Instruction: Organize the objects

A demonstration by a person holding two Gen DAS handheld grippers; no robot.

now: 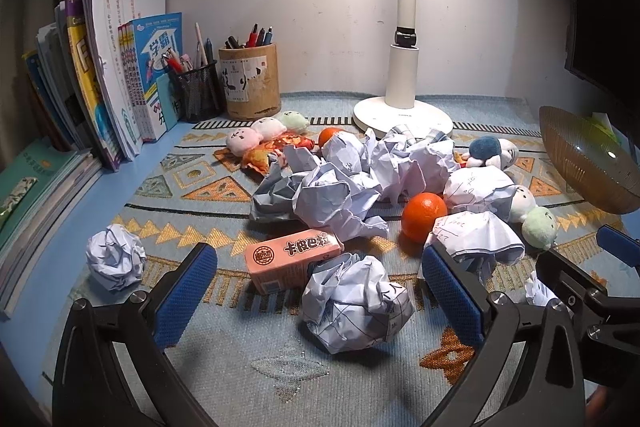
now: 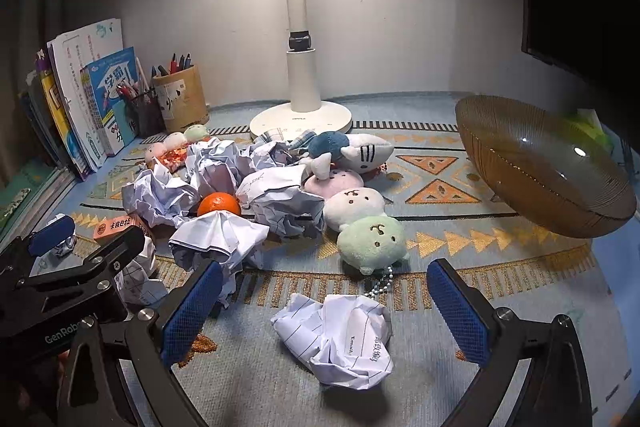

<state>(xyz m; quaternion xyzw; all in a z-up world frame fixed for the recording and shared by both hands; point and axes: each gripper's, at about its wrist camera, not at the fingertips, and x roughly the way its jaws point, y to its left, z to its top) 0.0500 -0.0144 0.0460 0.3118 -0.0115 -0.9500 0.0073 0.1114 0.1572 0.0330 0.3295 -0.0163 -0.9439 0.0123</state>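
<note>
My left gripper (image 1: 320, 291) is open, its blue pads either side of a crumpled paper ball (image 1: 356, 303) on the mat. A pink snack box (image 1: 294, 259) lies just behind it, with an orange (image 1: 423, 215) and a heap of crumpled paper (image 1: 352, 183) further back. My right gripper (image 2: 326, 311) is open around another crumpled paper ball (image 2: 340, 335). Beyond it lies a three-part plush (image 2: 360, 219), a shark plush (image 2: 352, 149) and the orange (image 2: 219, 205). The left gripper also shows at the left of the right wrist view (image 2: 60, 267).
An amber glass bowl (image 2: 560, 203) sits tilted at the right. A white lamp base (image 2: 300, 119) stands at the back. Books (image 1: 108, 75), a mesh pen cup (image 1: 198, 91) and a bamboo pen holder (image 1: 252, 83) line the back left. A lone paper ball (image 1: 115, 257) lies left.
</note>
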